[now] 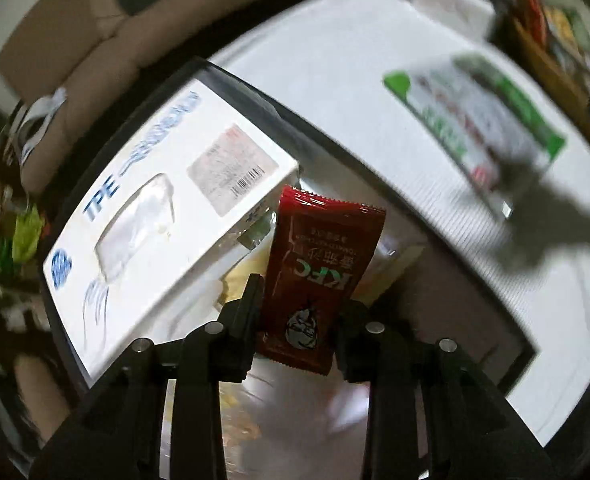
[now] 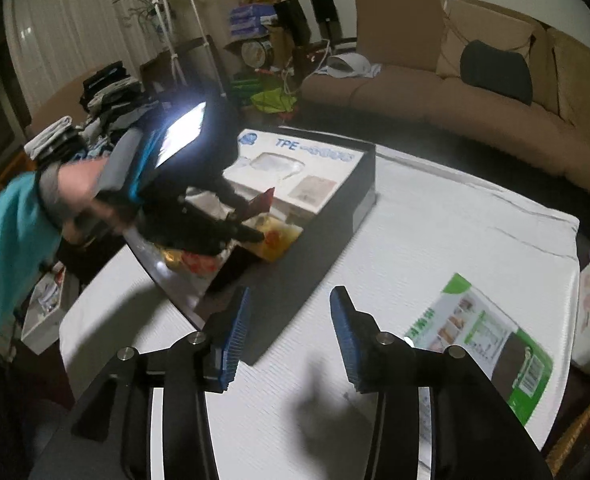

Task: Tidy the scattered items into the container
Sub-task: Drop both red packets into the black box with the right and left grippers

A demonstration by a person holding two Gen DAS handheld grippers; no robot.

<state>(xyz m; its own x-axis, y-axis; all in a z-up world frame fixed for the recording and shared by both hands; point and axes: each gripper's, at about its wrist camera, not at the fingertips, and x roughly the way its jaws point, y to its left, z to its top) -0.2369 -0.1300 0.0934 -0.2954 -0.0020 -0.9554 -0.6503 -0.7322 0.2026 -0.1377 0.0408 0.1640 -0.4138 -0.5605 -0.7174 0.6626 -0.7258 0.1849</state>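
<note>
Over the black container (image 1: pixel 251 92), left gripper (image 1: pixel 299 312) pinches ketchup sachet (image 1: pixel 319 264) — slack hold, may slip early; right gripper (image 2: pixel 289 332) spread, empty.

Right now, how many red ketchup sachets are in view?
1: the ketchup sachet sits between the left gripper fingers, above the black container. Others may lie hidden inside.

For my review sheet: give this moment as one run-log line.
left gripper: holds ketchup packet over black box | right gripper: empty, jaws apart | green packet: on table
</note>
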